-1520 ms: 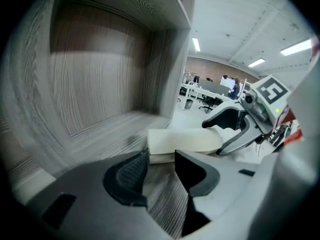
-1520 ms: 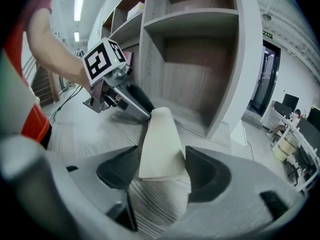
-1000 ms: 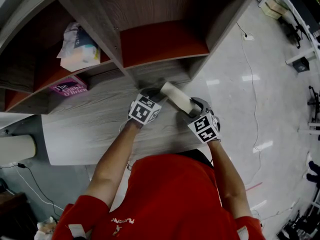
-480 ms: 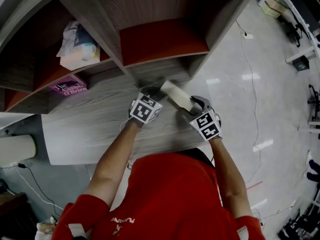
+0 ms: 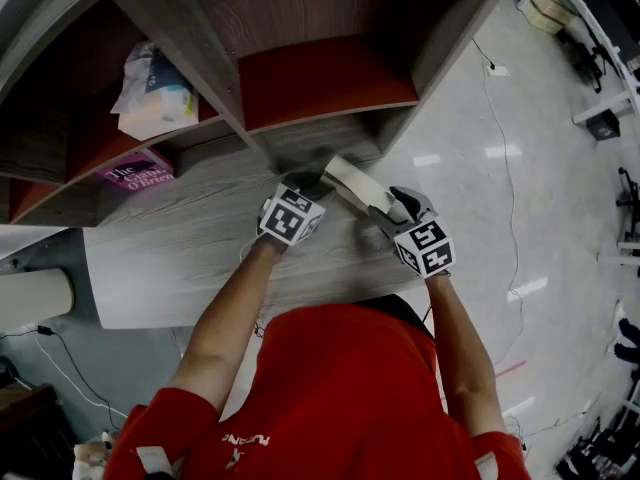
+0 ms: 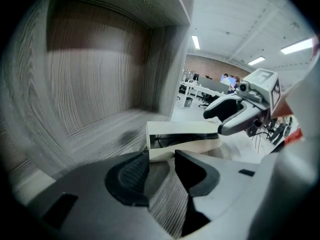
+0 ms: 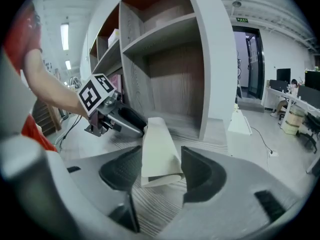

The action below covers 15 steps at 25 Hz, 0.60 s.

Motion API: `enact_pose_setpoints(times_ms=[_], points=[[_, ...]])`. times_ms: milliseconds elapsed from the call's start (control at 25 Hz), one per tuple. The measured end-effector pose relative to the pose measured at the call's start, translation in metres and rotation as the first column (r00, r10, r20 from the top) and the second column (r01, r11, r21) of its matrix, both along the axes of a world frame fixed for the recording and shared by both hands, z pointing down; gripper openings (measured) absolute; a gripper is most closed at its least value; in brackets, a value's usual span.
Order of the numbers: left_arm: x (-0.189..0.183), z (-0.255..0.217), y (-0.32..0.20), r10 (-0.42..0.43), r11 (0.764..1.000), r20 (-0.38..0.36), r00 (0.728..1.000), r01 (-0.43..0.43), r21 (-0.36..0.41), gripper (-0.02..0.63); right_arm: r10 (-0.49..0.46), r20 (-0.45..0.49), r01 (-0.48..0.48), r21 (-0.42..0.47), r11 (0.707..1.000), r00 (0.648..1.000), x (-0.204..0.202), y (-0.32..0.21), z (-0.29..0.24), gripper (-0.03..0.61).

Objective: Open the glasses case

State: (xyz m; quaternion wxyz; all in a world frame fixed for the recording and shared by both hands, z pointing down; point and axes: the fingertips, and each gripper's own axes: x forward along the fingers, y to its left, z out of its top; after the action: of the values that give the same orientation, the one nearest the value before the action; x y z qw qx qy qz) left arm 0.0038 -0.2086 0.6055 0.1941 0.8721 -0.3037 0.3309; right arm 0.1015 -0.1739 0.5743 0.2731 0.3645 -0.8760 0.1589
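Note:
A cream glasses case (image 5: 352, 184) is held slanted just above the wood-grain desk (image 5: 180, 253), between my two grippers. My left gripper (image 5: 312, 186) grips its left end; in the left gripper view that end (image 6: 165, 146) sits between the pads (image 6: 131, 176), and a dark slit runs along the case's side. My right gripper (image 5: 388, 211) has the other end (image 7: 159, 154) between its jaws. They are closing, and both pads (image 7: 122, 171) lie against the case's sides.
A shelf unit (image 5: 320, 88) with red-backed compartments rises right behind the case. A purple book (image 5: 137, 172) and a plastic packet (image 5: 153, 90) lie on the left shelves. The desk's right edge (image 5: 400, 173) drops to a glossy floor with a cable (image 5: 505, 168).
My right gripper has rolled and drifted a little to the right, still at the case's end. The case lies slightly flatter. My left gripper has not moved.

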Motion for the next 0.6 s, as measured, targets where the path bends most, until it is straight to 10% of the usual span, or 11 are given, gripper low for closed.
enact_pose_setpoints(times_ms=[600], points=[[0.000,0.000,0.000,-0.006,1.000,0.002,1.000,0.006,-0.004,0.150,0.149,-0.009,-0.147,0.118,0.982,0.989,0.035,-0.035,-0.023,0.040]])
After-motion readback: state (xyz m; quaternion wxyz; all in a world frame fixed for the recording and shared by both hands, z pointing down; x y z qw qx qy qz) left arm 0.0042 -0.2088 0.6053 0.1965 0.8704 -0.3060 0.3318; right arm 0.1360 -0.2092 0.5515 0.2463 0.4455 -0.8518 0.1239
